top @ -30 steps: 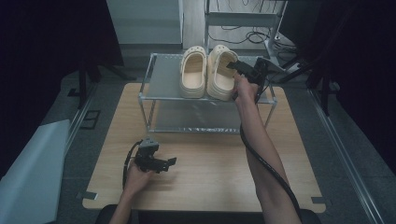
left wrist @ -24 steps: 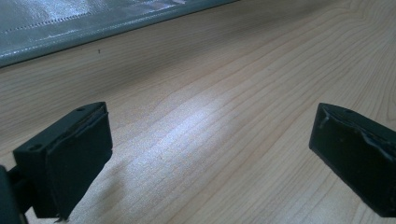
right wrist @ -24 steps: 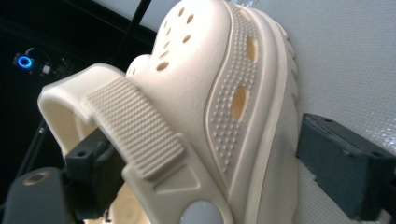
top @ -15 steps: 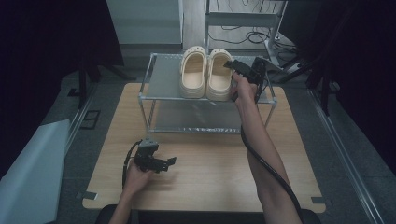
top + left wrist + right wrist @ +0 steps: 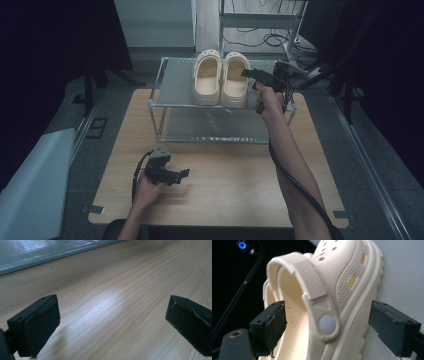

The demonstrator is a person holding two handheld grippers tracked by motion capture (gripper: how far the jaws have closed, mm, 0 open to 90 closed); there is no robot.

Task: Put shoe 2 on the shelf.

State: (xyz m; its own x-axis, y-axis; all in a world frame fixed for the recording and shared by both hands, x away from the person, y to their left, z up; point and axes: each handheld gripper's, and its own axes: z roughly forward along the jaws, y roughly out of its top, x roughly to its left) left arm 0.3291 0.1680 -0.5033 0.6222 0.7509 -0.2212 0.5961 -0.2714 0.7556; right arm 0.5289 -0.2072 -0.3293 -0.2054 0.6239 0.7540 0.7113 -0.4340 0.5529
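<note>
Cream clog (image 5: pixel 342 290) straddled by spread right gripper (image 5: pixel 327 325), arm outstretched; left gripper (image 5: pixel 112 322) spread, low over table (image 5: pixel 120 277).

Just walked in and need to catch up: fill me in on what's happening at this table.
A person works two handheld grippers. The right gripper is at the right clog of a cream pair on the top shelf of a metal rack, jaws open astride its side wall, pads not touching. The left gripper rests open on the wooden table.
</note>
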